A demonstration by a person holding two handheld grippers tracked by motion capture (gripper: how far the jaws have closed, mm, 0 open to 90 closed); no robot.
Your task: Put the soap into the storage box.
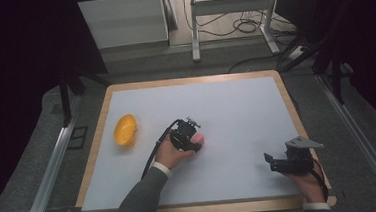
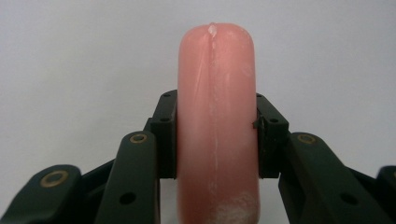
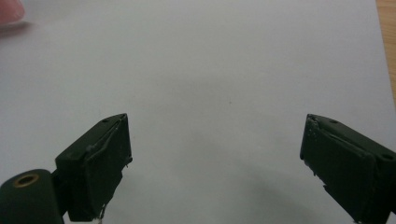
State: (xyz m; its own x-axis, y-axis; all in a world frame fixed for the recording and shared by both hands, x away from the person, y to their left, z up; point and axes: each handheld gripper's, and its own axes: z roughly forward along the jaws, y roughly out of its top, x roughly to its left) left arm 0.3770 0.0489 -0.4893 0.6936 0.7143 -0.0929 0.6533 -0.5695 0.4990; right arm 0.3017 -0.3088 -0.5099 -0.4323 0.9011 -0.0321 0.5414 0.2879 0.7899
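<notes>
— So, what does the left gripper [image 2: 215, 140] have hold of?

— A pink sausage [image 2: 217, 121], smooth and rounded at the end. Both pads press flat on its sides, so the jaws are closed on it, about halfway along the part that shows. It sits near the middle of the white mat [image 1: 236, 107], in the left gripper [image 1: 196, 135], with an orange bowl [image 1: 125, 130] off to the left.

— And which way does it lie?

— In the left gripper view its long axis runs straight away from the camera, between the jaws, with the rounded tip pointing away from the hand. From the high view I can see just a bit of pink past the gripper, so I can't tell whether it rests on the mat.

— What could go wrong?

— I'd guess slipping. The skin looks glossy and round, and the pads hold a narrow band, so a quick lift or a turn of the wrist could let it pivot or slide out. Squeezing harder might dent it.

— The other hand?

— The right gripper [image 3: 215, 163] has its jaws wide apart, with nothing between them, over bare mat near the right edge.
</notes>
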